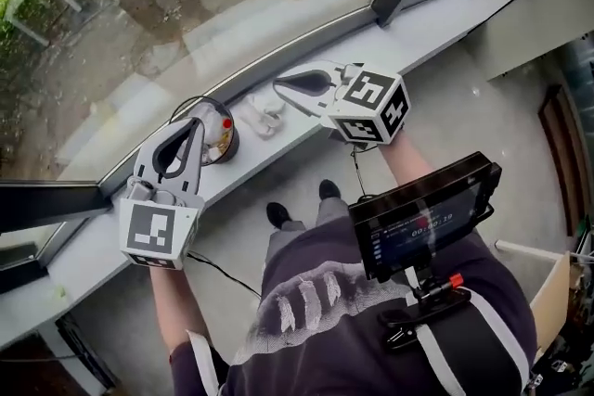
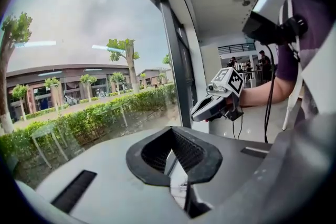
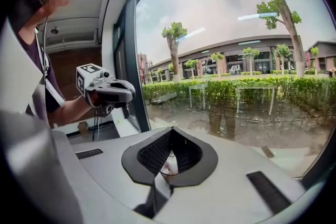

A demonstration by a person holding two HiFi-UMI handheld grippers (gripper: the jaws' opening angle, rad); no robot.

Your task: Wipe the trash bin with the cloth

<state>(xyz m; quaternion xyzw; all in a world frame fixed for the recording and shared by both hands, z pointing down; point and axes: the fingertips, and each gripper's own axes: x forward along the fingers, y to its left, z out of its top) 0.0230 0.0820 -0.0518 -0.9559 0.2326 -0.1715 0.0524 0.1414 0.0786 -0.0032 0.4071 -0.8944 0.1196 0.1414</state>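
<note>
Left gripper (image 1: 192, 127), right gripper (image 1: 278, 86): both jaws together, empty, held over window sill (image 1: 83, 246). Round dark container (image 1: 223, 134) on sill just right of left gripper, likely trash bin. White bundle (image 1: 264, 116) right of it, possibly cloth, cannot confirm. Advice: part right jaws, lower, pinch bundle at fold; steady container with left

Bright overcast daylight comes through the window (image 1: 176, 14). Glass carries reflections and mild glare in head view. Shadows indoors soft, floor dimmer. Both gripper views fisheye: edges bent, corners black, close foreground slightly soft.
</note>
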